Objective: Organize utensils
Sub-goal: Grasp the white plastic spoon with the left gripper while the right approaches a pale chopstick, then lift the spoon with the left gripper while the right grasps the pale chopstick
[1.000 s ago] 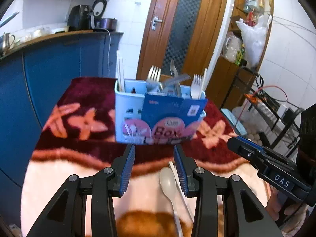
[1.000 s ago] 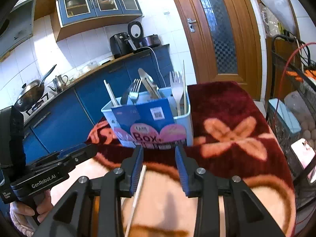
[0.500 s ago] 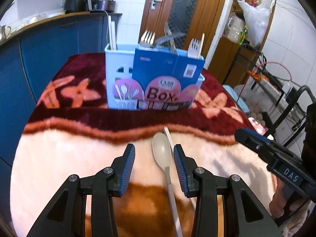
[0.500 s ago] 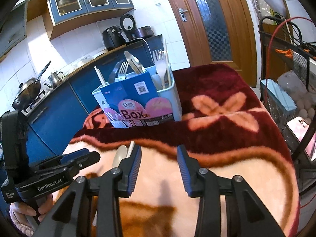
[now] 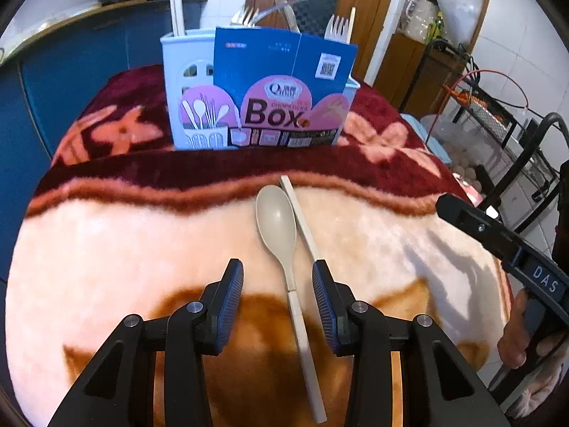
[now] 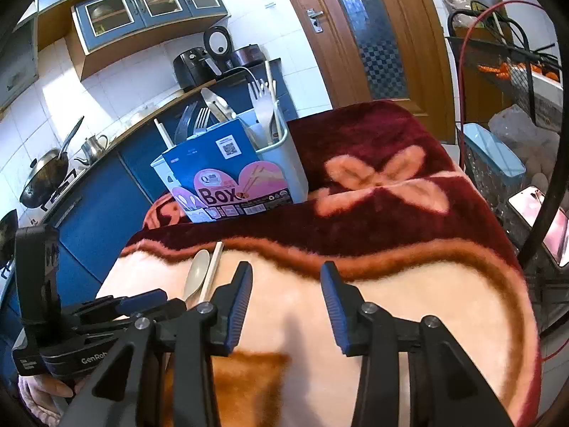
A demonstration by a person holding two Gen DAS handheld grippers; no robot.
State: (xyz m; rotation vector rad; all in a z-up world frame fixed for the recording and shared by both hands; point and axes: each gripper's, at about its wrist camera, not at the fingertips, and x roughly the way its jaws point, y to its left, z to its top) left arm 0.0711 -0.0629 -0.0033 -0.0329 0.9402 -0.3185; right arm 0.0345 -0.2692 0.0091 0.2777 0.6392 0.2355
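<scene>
A beige spoon (image 5: 277, 224) lies on the blanket-covered table with a pale chopstick (image 5: 300, 217) along its right side. My left gripper (image 5: 278, 281) is open, its jaws either side of the spoon's handle and clear of it. Farther back stands the light-blue utensil box (image 5: 185, 82) with forks, a knife and chopsticks upright in it. In the right wrist view the spoon (image 6: 196, 275) and chopstick (image 6: 212, 272) lie left of my right gripper (image 6: 286, 284), whose jaws are opening over bare blanket with nothing between them. The box (image 6: 284, 163) stands beyond.
A fleecy cream and maroon blanket (image 5: 106, 249) covers the table. Blue kitchen cabinets (image 6: 96, 210) run along the left, a wooden door (image 6: 366, 32) stands behind, and a wire rack (image 6: 515, 78) with cables is on the right. A hand (image 5: 515, 341) holds the right gripper's handle.
Both grippers have dipped toward the table and come closer to it. The spoon now lies between the left jaws. The right jaws have spread a little wider.
</scene>
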